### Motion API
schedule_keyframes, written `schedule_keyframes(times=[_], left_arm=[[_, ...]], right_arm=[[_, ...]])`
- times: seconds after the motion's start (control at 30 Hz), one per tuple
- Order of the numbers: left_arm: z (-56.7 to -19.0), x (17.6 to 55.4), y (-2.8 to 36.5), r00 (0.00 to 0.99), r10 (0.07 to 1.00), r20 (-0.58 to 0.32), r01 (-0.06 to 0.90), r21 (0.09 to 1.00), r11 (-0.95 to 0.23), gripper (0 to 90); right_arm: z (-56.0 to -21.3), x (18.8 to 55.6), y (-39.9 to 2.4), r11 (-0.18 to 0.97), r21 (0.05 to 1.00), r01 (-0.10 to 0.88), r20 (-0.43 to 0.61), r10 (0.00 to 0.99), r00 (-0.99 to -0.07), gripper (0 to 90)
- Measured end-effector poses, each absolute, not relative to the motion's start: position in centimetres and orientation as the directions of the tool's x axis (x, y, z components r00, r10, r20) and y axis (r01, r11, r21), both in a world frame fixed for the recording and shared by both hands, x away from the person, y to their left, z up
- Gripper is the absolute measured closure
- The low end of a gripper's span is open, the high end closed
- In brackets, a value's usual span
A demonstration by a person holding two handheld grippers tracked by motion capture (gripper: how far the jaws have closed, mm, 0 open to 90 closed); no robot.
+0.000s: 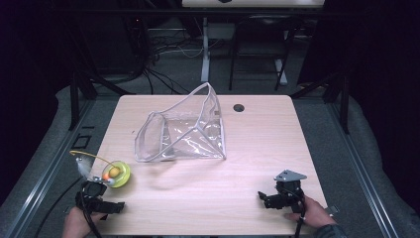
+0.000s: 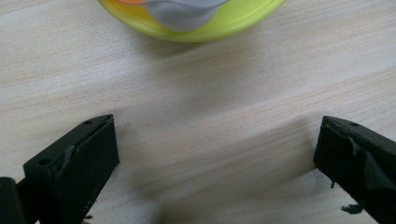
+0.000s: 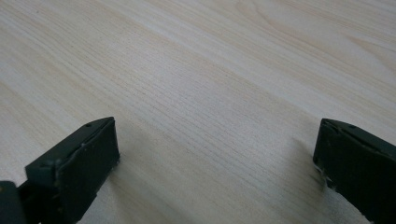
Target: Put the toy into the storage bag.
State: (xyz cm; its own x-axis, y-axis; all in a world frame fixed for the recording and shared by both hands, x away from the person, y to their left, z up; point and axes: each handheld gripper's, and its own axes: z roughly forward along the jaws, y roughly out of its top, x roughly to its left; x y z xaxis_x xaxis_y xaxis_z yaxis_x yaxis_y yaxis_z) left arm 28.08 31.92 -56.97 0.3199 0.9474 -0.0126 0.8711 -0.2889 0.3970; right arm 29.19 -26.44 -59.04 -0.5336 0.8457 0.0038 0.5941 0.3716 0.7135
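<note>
While the yellow-green bowl [image 1: 117, 174] sits near the desk's [image 1: 257, 148] front left corner, just ahead of the left gripper's [image 1: 110, 205] spread, empty fingers [image 2: 74, 163], the right gripper [image 1: 265, 199], also spread, lies well apart.

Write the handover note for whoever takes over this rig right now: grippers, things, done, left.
Left gripper: open, empty, resting low on the table at its near left, just short of the yellow-green toy.
Right gripper: open, empty, near right corner, bare wood between its jaws.
Clear plastic bag: table centre, mouth propped open toward the left, seemingly empty.
Done: nothing visibly moved into the bag.
Left: probably grip the toy and put it into the bag.
</note>
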Motion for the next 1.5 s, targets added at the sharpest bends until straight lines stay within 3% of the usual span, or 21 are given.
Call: schedule_keyframes(times=[0.4,0.5,0.83,1.5], left_arm=[[-56.8,28.4,31.5,0.283,0.959,-0.019,0.896,0.363,-0.258,0.1],[-56.5,28.4,31.3,0.273,0.962,-0.015,0.897,0.364,-0.249,4.5],[-55.8,28.4,31.2,0.286,0.957,-0.041,0.887,0.389,-0.248,0.4],[-52.4,27.4,30.1,0.339,0.931,-0.138,0.799,0.565,-0.207,0.3]], right_arm=[[-59.0,29.2,-26.4,0.375,0.712,0.594,0.003,0.844,-0.536,0.0],[-59.0,29.2,-26.4,0.372,0.713,0.594,0.003,0.846,-0.534,0.0],[-59.0,29.2,-26.4,0.373,0.712,0.594,0.003,0.845,-0.534,0.0],[-59.0,29.2,-26.4,0.372,0.713,0.594,0.003,0.846,-0.533,0.0]])
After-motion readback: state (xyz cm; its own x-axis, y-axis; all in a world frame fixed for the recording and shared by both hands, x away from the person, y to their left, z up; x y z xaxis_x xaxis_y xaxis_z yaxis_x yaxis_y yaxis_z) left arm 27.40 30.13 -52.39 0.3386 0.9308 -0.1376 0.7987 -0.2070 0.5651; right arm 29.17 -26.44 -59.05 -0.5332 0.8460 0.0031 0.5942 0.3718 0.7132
